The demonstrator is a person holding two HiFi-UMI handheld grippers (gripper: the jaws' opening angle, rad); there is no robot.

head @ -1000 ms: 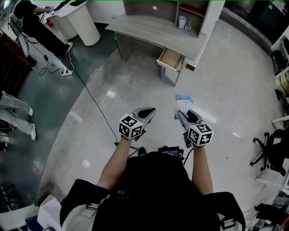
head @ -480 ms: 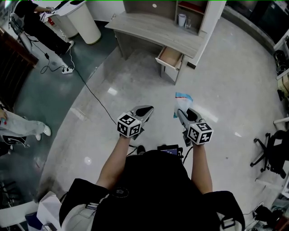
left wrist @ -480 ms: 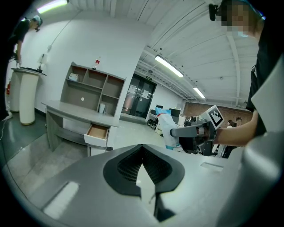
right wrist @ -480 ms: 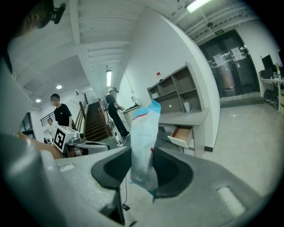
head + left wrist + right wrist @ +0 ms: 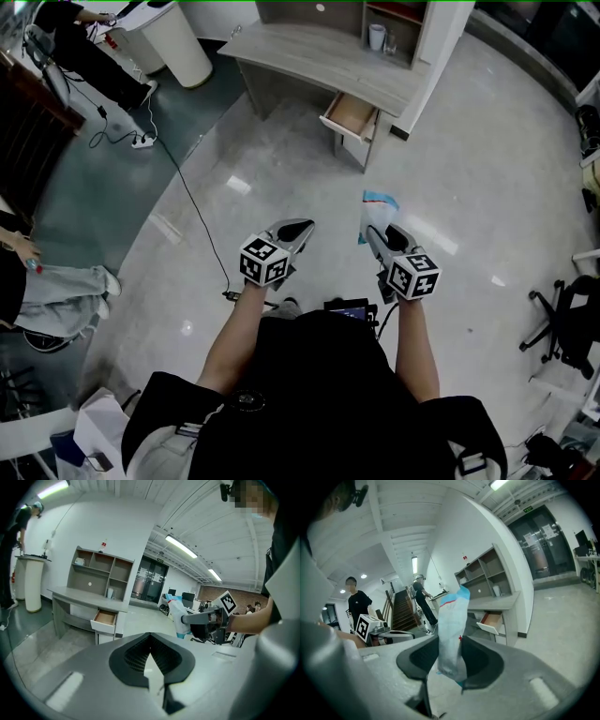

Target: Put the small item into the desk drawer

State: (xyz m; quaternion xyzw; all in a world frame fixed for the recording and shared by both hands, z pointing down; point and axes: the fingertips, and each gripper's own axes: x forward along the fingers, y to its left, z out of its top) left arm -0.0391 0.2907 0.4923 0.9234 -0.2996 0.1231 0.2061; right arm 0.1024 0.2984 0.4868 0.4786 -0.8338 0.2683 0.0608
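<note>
The small item is a white and blue packet (image 5: 377,208) with red trim. My right gripper (image 5: 375,234) is shut on its lower end, and the packet (image 5: 452,634) stands up between the jaws of the right gripper (image 5: 450,667). My left gripper (image 5: 292,231) is shut with nothing in it, level with the right one and about a hand's width to its left. The grey desk (image 5: 309,58) is some way ahead, and its drawer (image 5: 350,114) is pulled open. The same drawer (image 5: 105,617) (image 5: 490,619) shows in both gripper views. Both grippers are well short of it, above the floor.
A shelf unit (image 5: 398,28) with a cup stands on the desk's right end. A black cable (image 5: 187,202) runs across the floor to a power strip (image 5: 142,142). A white bin (image 5: 183,47) and people (image 5: 56,291) are at the left, and an office chair (image 5: 567,323) at the right.
Both grippers keep their pose and the packet stays held. The desk has drifted slightly up in the view. A person at the left edge has walked further into view.
</note>
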